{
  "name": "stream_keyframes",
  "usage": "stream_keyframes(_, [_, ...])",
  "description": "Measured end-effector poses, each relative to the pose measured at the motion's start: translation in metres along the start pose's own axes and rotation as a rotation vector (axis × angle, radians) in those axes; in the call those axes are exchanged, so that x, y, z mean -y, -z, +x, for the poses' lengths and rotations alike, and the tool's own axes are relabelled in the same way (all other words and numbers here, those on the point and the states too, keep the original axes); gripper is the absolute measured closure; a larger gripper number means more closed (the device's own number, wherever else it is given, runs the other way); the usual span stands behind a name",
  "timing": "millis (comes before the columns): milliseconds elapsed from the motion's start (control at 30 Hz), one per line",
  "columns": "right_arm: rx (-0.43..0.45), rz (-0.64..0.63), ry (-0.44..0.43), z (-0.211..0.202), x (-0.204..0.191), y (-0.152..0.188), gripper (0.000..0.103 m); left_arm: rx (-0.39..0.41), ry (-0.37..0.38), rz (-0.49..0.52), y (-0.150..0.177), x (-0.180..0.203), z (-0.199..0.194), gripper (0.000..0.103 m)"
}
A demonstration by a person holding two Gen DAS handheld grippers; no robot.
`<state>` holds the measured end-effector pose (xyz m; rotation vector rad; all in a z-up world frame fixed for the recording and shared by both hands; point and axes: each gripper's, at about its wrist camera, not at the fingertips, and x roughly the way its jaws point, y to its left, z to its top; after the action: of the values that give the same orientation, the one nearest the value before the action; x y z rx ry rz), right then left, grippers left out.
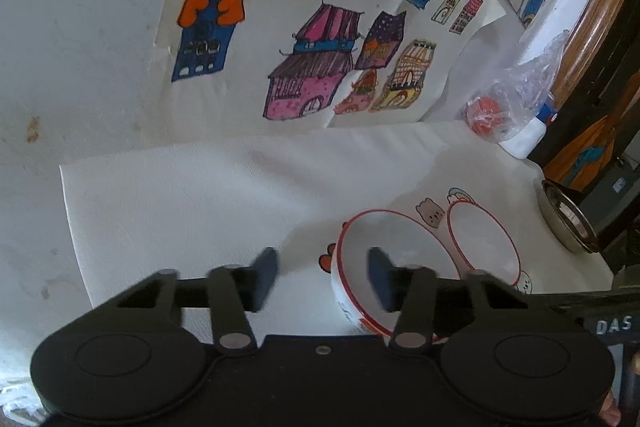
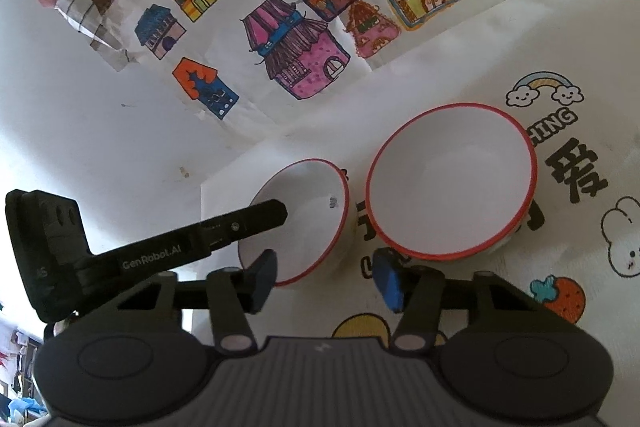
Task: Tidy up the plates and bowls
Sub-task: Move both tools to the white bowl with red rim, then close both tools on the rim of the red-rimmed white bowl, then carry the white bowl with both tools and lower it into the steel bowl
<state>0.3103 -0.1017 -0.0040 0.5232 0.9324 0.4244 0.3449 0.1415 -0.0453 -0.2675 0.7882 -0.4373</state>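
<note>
Two white bowls with red rims stand side by side on a printed cloth (image 2: 568, 227). The smaller bowl (image 1: 396, 243) (image 2: 308, 227) is on the left and the larger bowl (image 1: 484, 247) (image 2: 452, 183) on the right. My left gripper (image 1: 323, 277) is open and straddles the smaller bowl's left wall, one pad inside and one outside, apart from the wall. In the right wrist view one of its fingers (image 2: 248, 223) reaches over that bowl. My right gripper (image 2: 326, 281) is open at the smaller bowl's near side and holds nothing.
A metal bowl (image 1: 568, 223) sits at the table's right edge. Behind it are a plastic bag with orange items (image 1: 496, 115) and a white bottle (image 1: 528, 135). Children's drawings (image 1: 312, 67) hang on the wall behind. White paper (image 1: 180, 195) covers the table to the left.
</note>
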Motion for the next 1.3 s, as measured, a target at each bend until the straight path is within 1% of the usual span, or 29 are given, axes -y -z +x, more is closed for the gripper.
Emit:
stream_keyframes(33, [0.000,0.002,0.002,0.001,0.000,0.000,0.052,-0.004,0.004,-0.003,0.000,0.000,0.000,0.061])
stream_keyframes(100, [-0.002,0.007,0.003,0.003,0.000,-0.001,0.056,-0.012,0.010,-0.004,0.001,0.001,0.001,0.072])
stream_keyframes(233, [-0.003,0.025,0.004,0.005,0.000,-0.001,0.062,-0.029,0.028,-0.009,0.002,0.003,0.001,0.082])
stream_keyframes(267, [-0.006,0.031,0.001,0.006,0.000,-0.001,0.064,-0.033,0.033,-0.010,0.002,0.004,0.001,0.087])
stream_keyframes(333, [-0.010,0.046,-0.008,0.007,0.001,0.000,0.069,-0.040,0.023,-0.007,0.002,0.008,0.000,0.088])
stream_keyframes(533, [-0.015,0.054,0.023,0.004,-0.001,0.003,0.077,-0.027,0.007,-0.024,0.010,0.013,-0.010,0.089])
stream_keyframes(667, [-0.009,0.054,0.022,-0.004,-0.007,0.008,0.078,-0.011,-0.008,-0.027,0.014,0.021,-0.021,0.089])
stream_keyframes(800, [0.021,0.042,0.011,-0.025,-0.019,0.014,0.078,0.016,-0.007,-0.017,0.015,0.031,-0.039,0.089])
stream_keyframes(1000, [0.071,0.009,0.005,-0.066,-0.041,0.027,0.078,0.065,0.007,0.017,0.019,0.059,-0.077,0.089])
stream_keyframes(1167, [0.097,-0.022,0.020,-0.105,-0.058,0.049,0.078,0.082,0.023,0.054,0.034,0.087,-0.107,0.089])
stream_keyframes(1300, [0.100,-0.035,0.041,-0.129,-0.064,0.071,0.078,0.077,0.033,0.083,0.053,0.108,-0.126,0.089])
